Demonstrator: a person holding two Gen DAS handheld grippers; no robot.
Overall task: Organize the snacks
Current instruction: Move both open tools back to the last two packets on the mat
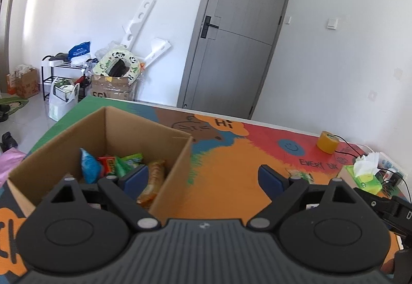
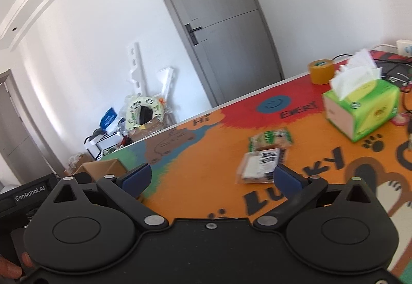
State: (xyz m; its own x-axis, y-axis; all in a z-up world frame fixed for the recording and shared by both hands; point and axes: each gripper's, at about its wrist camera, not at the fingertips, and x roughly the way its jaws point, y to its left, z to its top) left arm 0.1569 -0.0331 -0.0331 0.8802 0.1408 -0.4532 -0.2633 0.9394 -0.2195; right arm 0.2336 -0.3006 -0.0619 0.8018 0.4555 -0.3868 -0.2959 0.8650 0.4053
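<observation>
While the left gripper [image 1: 203, 176] hangs with its blue-padded jaws spread wide and nothing between them, the left wrist view looks down on an open cardboard box [image 1: 164, 155] standing at the near left of the table, its left finger over the box's mouth. Inside lie several snacks: a blue packet [image 1: 88, 164], a red and yellow wrapped bar [image 1: 109, 161], a green packet [image 1: 130, 160] and a clear orange-brown pack [image 1: 153, 181] against the right wall. A bright printed mat [image 1: 226, 168] in orange, red, blue and green covers the table, with a yellow tape roll [image 1: 327, 142] and a green tissue box [image 1: 363, 177] at the far right. Beyond the table stand a grey door [image 1: 237, 34], white walls and a heap of bags and cartons on the floor at the left. From the right wrist view, the right gripper [image 2: 212, 178] is also spread wide and empty above the orange part of the mat [image 2: 206, 155]. Two snack packs remain on the mat: a clear pack with a black and white label [image 2: 262, 164], just inside the right finger, and a green-edged pack [image 2: 271, 138] touching its far side. Farther right sit the tissue box [image 2: 360, 111] and tape roll [image 2: 321, 71], while a corner of the cardboard box [image 2: 103, 168] shows at the left.
</observation>
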